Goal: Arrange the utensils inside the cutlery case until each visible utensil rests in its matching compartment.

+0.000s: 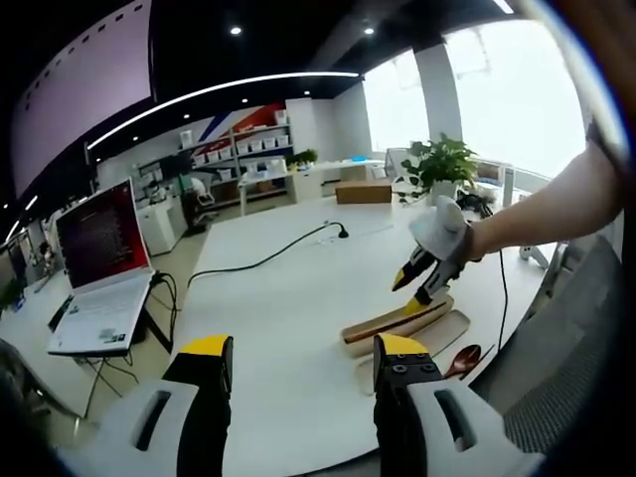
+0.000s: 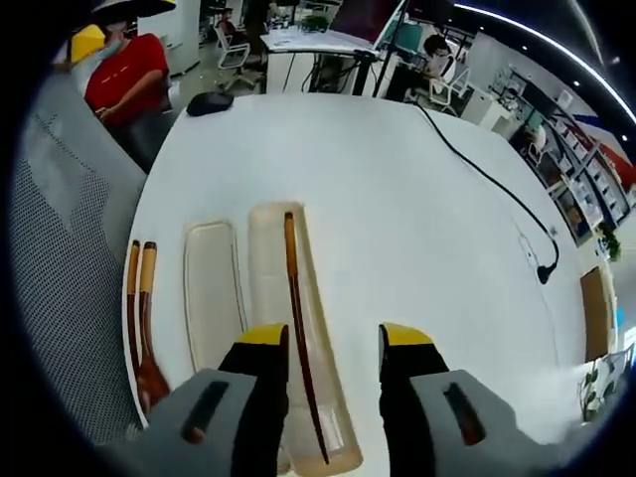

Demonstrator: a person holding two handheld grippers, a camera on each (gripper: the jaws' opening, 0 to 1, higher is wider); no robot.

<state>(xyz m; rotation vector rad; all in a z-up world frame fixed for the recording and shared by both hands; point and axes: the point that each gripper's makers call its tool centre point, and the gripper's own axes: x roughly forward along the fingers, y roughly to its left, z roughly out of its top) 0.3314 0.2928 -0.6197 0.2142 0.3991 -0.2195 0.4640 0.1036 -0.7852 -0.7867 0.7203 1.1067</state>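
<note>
Translucent oblong case (image 2: 298,328), slender wooden chopstick (image 2: 298,328) inside, smooth white table (image 2: 397,199)

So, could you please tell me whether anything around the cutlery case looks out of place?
Yes: the wooden spoon and a second wooden utensil lie on the white table beside the lid, outside the cutlery case. One dark chopstick lies in the case.
</note>
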